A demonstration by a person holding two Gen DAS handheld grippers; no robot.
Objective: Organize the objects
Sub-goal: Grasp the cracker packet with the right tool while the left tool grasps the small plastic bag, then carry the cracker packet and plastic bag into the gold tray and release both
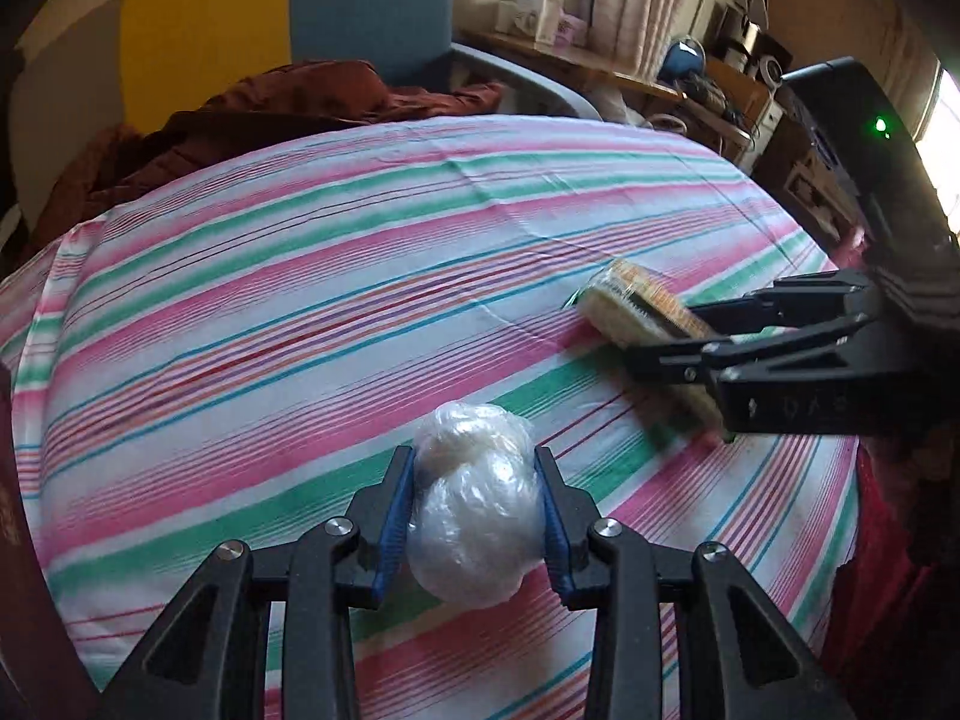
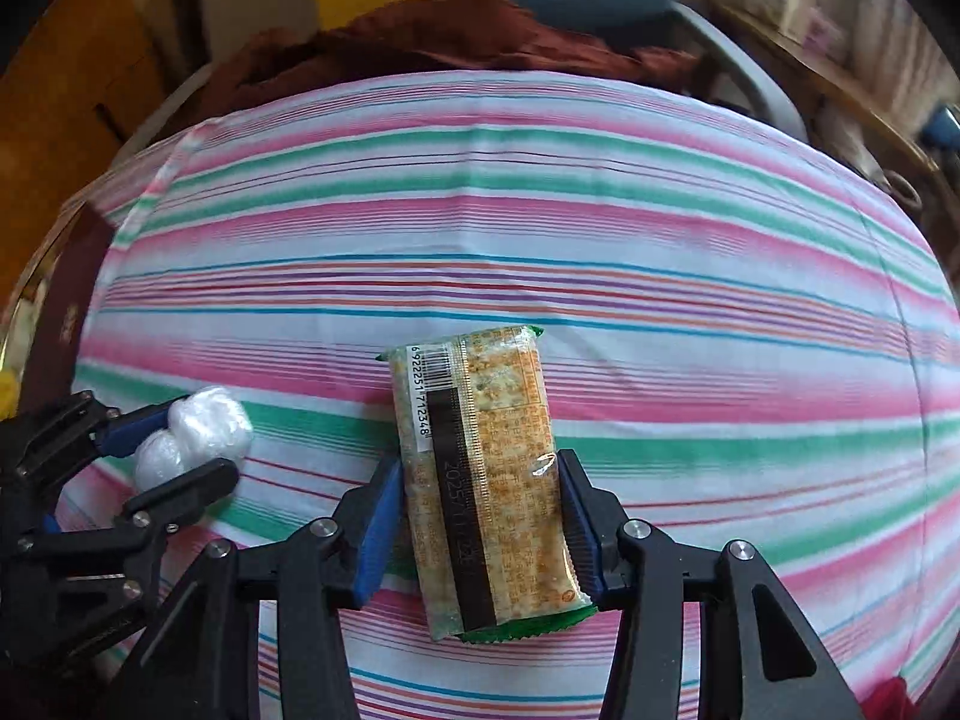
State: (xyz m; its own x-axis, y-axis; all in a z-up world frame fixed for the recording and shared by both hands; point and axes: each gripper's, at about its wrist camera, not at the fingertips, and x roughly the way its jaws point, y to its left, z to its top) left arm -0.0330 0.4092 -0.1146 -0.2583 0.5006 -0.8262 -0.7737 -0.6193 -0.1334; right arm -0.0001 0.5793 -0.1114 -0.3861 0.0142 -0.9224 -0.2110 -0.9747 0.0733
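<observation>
- Reading the print first: the snack packet [image 2: 486, 480] in the right wrist view carries a barcode with the digits 6 922251 712348 along its white strip, and a dark band with a date that starts 2025; the rest of the date and the small orange lettering are too blurred to read.
- The right claw [image 2: 480, 516] grips that packet across its width, both blue pads [image 2: 378, 534] pressed to its long edges, low in the middle of the frame.
- The left claw [image 1: 477, 504] is closed on a plastic-wrapped bundle [image 1: 474, 504], two white lumps bunched in clear film; what is inside cannot be made out.
- Both things sit over the striped cloth [image 1: 300, 276]; whether they touch it is unclear.
- In the left wrist view the packet [image 1: 636, 300] appears at the right edge, smeared and half covered by the right claw [image 1: 678, 345], its print unreadable.
- In the right wrist view the bundle [image 2: 198, 432] shows at the lower left between the left claw's fingers [image 2: 180, 495].
- A red-brown cloth heap [image 1: 288, 102] lies beyond the striped cloth.
- Only the left wrist view shows a cluttered shelf [image 1: 600, 60] with boxes at the upper right, all too small to read.
</observation>
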